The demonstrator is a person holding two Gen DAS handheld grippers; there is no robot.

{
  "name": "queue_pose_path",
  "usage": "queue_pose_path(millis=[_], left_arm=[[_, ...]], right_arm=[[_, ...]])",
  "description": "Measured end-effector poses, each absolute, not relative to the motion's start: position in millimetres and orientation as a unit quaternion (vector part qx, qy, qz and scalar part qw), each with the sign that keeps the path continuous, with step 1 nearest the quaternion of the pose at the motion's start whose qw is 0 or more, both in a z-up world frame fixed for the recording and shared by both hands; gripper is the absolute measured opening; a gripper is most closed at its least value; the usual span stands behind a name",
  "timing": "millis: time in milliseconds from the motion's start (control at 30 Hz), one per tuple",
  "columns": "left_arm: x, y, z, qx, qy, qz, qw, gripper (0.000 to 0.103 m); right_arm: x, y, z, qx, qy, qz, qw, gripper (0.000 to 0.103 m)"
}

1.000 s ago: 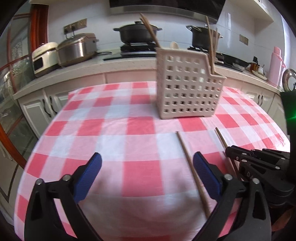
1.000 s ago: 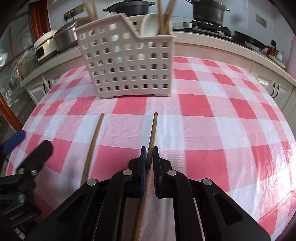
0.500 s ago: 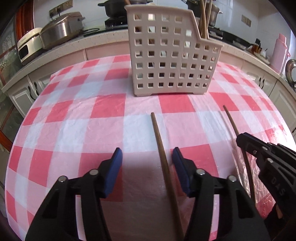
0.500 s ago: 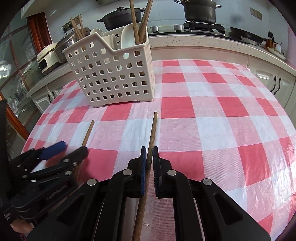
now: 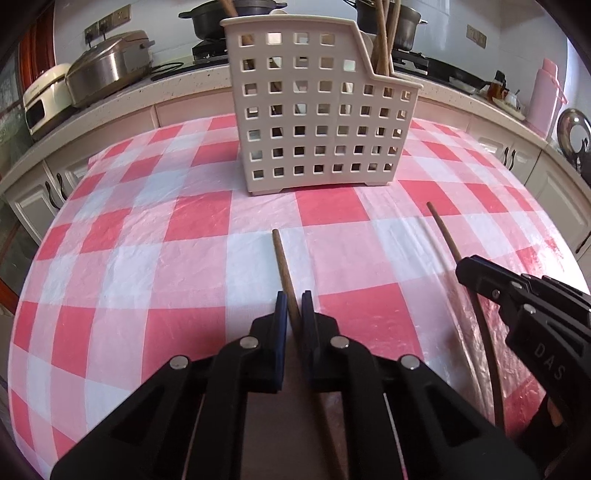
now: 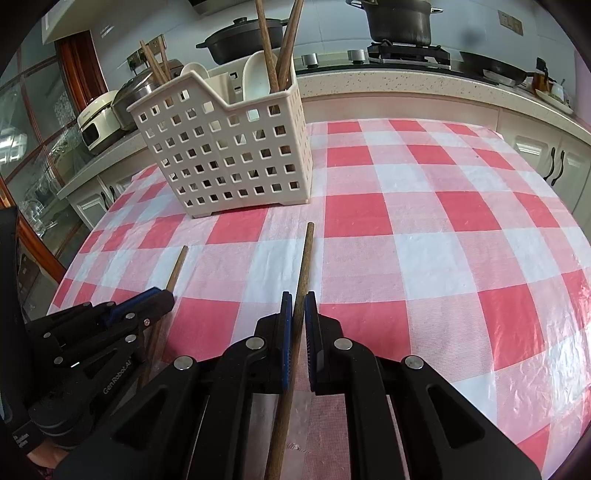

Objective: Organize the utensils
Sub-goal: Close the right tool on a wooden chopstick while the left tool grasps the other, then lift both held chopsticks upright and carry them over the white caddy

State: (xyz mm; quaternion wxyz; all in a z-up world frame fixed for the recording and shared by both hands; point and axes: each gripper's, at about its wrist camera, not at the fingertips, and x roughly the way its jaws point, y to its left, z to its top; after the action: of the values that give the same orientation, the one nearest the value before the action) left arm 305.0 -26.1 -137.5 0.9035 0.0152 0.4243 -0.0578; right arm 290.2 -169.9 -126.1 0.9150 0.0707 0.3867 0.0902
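Note:
Two wooden chopsticks lie on the red-and-white checked tablecloth [image 5: 369, 314], in front of a cream perforated utensil basket [image 5: 317, 122] [image 6: 229, 155]. My left gripper [image 5: 291, 299] [image 6: 166, 297] is closing tight on the left chopstick [image 5: 282, 258] [image 6: 177, 266], and its blue pads press both sides. My right gripper [image 6: 298, 299] [image 5: 465, 269] is shut on the right chopstick [image 6: 306, 251] [image 5: 443, 232]. Both sticks point toward the basket with their far ends near the cloth. The basket holds more chopsticks [image 6: 280, 48] and white spoons [image 6: 255, 74].
Behind the table runs a kitchen counter [image 6: 406, 79] with a rice cooker [image 5: 107, 70], a white appliance [image 5: 44, 96], black pots on a stove [image 6: 399, 18] and a pink flask [image 5: 546, 96]. White cabinets [image 6: 546, 155] stand below it. The table edge curves down at the left and right.
My left gripper came forward and down over the left chopstick, and its jaws went from wide open to shut on it. The right gripper stayed shut on its chopstick.

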Motion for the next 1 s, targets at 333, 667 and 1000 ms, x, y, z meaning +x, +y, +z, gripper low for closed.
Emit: queue_pose_path(millis=[333, 667, 1000], left_arm=[[277, 0, -92, -0.024, 0.359, -0.065, 0.931, 0.007], [230, 14, -35, -0.024, 0.267, -0.063, 0.961, 0.007], [187, 13, -5, -0.006, 0.209, -0.062, 0.976, 0.007]], right_arm=[[265, -166, -91, 0.079, 0.32, 0.112, 0.938, 0.007], [229, -153, -43, 0.059, 0.252, 0.12, 0.958, 0.007], [190, -142, -10, 0.028, 0.193, 0.121, 0.973, 0.007]])
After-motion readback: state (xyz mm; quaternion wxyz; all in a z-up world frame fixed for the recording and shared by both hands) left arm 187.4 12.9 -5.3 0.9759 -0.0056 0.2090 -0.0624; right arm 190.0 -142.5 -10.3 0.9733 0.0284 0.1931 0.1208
